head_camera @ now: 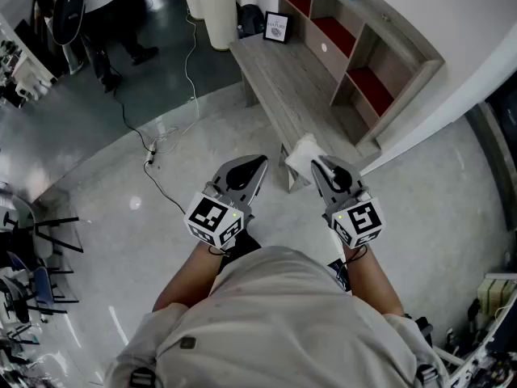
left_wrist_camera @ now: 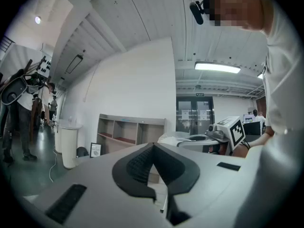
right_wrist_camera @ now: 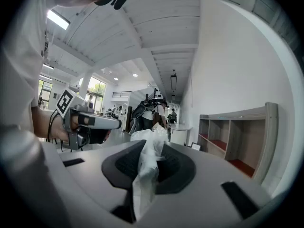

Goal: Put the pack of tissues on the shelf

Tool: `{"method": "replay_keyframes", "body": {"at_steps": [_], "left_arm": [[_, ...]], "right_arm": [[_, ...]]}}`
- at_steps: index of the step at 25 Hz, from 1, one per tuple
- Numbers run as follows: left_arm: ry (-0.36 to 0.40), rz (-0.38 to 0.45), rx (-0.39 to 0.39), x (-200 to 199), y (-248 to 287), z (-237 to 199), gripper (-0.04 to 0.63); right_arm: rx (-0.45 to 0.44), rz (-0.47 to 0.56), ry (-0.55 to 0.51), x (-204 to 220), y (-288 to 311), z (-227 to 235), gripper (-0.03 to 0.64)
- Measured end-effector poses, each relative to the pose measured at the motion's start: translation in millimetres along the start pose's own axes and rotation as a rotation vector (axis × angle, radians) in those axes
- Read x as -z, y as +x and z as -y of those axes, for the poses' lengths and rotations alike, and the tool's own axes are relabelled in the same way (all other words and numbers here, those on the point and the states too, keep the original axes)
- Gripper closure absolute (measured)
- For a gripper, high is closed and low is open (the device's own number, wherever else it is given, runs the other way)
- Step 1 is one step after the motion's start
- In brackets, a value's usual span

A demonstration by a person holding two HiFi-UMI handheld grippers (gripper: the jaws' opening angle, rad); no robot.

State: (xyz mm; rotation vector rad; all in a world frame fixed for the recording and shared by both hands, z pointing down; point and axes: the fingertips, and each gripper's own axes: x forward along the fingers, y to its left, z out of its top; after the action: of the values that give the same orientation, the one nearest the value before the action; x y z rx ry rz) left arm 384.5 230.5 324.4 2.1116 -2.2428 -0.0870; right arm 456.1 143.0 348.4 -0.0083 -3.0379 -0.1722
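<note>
The pack of tissues (head_camera: 302, 157) is a white, crinkled plastic pack. My right gripper (head_camera: 321, 170) is shut on it and holds it out in front of me. In the right gripper view the pack (right_wrist_camera: 145, 175) is pinched between the dark pads (right_wrist_camera: 168, 167) and sticks out past the tips of the right gripper (right_wrist_camera: 152, 144). My left gripper (head_camera: 252, 170) is beside it, its jaws together with nothing in them; in its own view the left gripper (left_wrist_camera: 152, 147) closes to a point. The wooden shelf (head_camera: 355, 51) with red-lined cubbies stands ahead against the wall, also as the shelf (right_wrist_camera: 237, 137) and the shelf (left_wrist_camera: 130, 132).
A long grey wooden bench (head_camera: 279, 71) runs in front of the shelf, with a small framed picture (head_camera: 277, 27) at its far end. A white bin (head_camera: 214, 6) stands beyond. A cable (head_camera: 161, 148) trails over the floor. People stand at the far left; dark chairs (head_camera: 32, 249) line the left edge.
</note>
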Motion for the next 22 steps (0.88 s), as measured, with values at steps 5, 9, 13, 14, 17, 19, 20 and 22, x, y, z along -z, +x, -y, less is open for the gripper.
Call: {"method": "replay_keyframes", "body": {"at_steps": [5,9,13,14,17,19,20,22], "left_arm": [[-0.001,0.002,0.001,-0.2,-1.3,-9.4,0.580],[-0.007,-0.001,-0.001,3.2,-3.6,-21.5,0.580],[-0.019,0.000,-0.010,6.8,-6.5,-38.4,0.580],[-0.024,0.002,-0.011,7.3,-6.8,-43.5,0.580],[-0.032,0.005,-0.007,9.0,-6.3,-62.1,0.580],[-0.039,0.004,-0.006,11.0,-5.3,-78.5,0.580],[-0.045,0.004,-0.005,12.4,-4.9,-87.5,0.580],[-0.053,0.004,0.002,14.5,-4.6,-106.1,0.580]], "right_arm": [[-0.003,-0.008,-0.006,2.1,9.8,-2.8,0.551],[-0.010,-0.014,-0.005,3.2,21.9,-6.2,0.551],[-0.029,-0.022,0.004,7.4,37.5,-10.6,0.551],[-0.037,-0.023,0.012,8.9,42.8,-12.0,0.550],[-0.041,-0.026,0.033,11.1,62.1,-12.7,0.548],[-0.042,-0.034,0.043,13.0,78.5,-12.1,0.548],[-0.044,-0.037,0.047,14.1,87.5,-11.8,0.548],[-0.041,-0.040,0.049,14.8,107.5,-11.1,0.548]]}}
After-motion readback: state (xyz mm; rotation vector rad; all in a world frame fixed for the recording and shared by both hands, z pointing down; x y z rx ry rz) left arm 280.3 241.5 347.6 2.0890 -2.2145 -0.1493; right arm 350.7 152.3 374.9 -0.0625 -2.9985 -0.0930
